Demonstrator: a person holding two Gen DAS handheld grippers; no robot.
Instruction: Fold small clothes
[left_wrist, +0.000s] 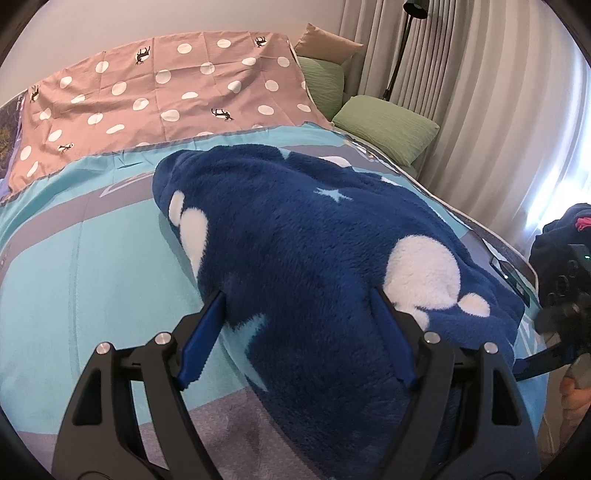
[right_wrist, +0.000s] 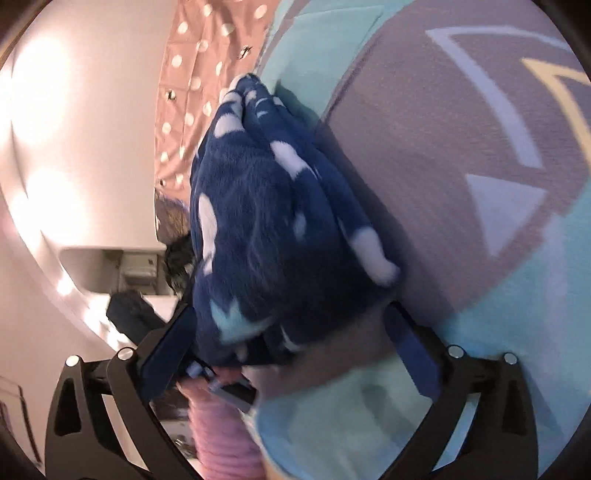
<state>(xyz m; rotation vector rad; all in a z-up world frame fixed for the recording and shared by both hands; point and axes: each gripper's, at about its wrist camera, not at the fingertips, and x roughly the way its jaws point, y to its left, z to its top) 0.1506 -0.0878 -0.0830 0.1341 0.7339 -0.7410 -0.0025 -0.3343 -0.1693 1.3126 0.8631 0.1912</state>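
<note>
Fluffy blue garment (left_wrist: 314, 240) laid in a heap on the bed (left_wrist: 74, 258), near the front edge, left gripper (left_wrist: 299, 295) spread wide around its near end, right gripper (right_wrist: 291, 325) spread wide, garment between its fingers, nothing pinched

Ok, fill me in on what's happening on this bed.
A person is folding a fluffy navy garment with white patches on a turquoise and grey bedspread. The left hand-held gripper straddles its near end, jaws wide. The right hand-held gripper stands open at the bundle's other side. The garment lies bunched, not yet neatly folded.
</note>
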